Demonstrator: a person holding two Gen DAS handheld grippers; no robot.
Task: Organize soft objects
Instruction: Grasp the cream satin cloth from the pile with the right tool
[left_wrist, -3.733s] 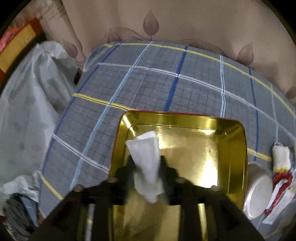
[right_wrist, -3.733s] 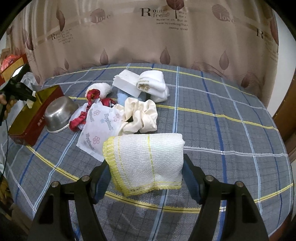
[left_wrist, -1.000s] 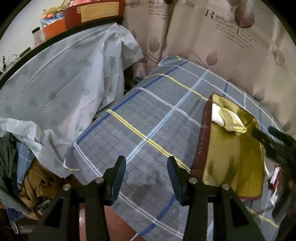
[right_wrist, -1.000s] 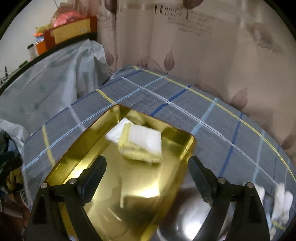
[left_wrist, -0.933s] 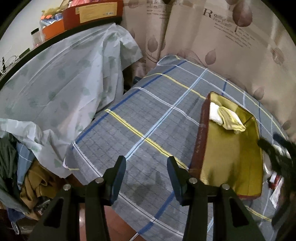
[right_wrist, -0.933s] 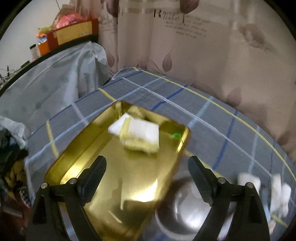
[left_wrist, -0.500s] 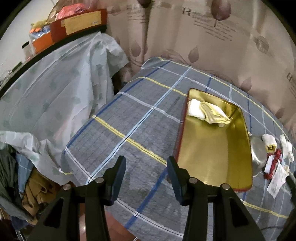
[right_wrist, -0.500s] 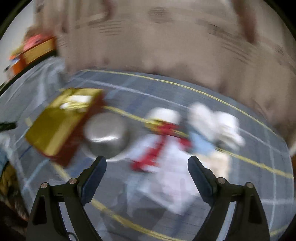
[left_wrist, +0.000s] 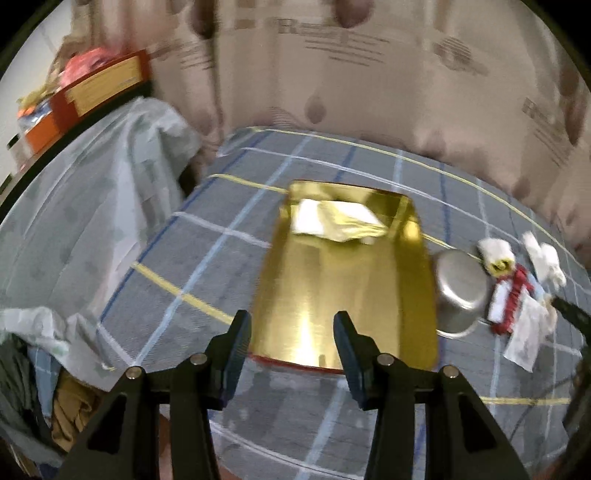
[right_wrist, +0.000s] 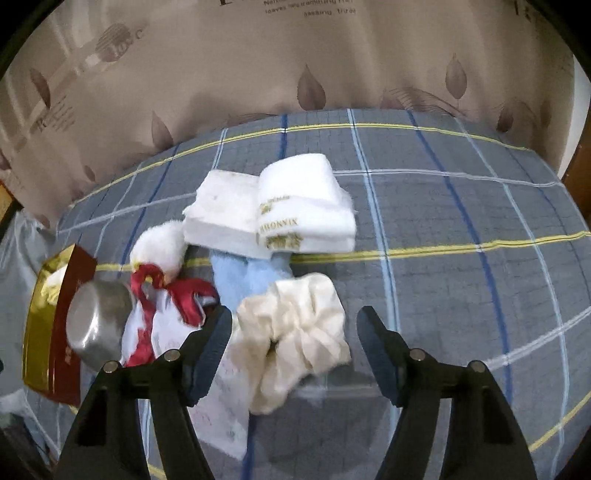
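A gold tray (left_wrist: 343, 295) lies straight ahead of my left gripper (left_wrist: 291, 332), which hangs open and empty over the tray's near edge. A folded white and yellow cloth (left_wrist: 332, 221) rests at the tray's far end. In the right wrist view my right gripper (right_wrist: 293, 323) is above a cream scrunchie (right_wrist: 295, 350). Its jaws are closing with the scrunchie between them, and the pads stand clear of it. Behind the scrunchie lie a light blue cloth (right_wrist: 251, 277), a white embroidered towel (right_wrist: 306, 203) and a white folded stack (right_wrist: 221, 214).
An upturned steel bowl (right_wrist: 96, 325) sits between the tray (right_wrist: 40, 321) and the pile, beside a red ribbon (right_wrist: 166, 288), a white fluffy piece (right_wrist: 162, 243) and a printed white packet (right_wrist: 221, 398). A curtain backs the plaid-covered table (right_wrist: 461, 258). Plastic-draped furniture (left_wrist: 92, 206) stands left.
My right gripper swung from the tray to the pile and narrowed over the scrunchie. The left gripper turned so the tray now lies straight ahead of it, still open.
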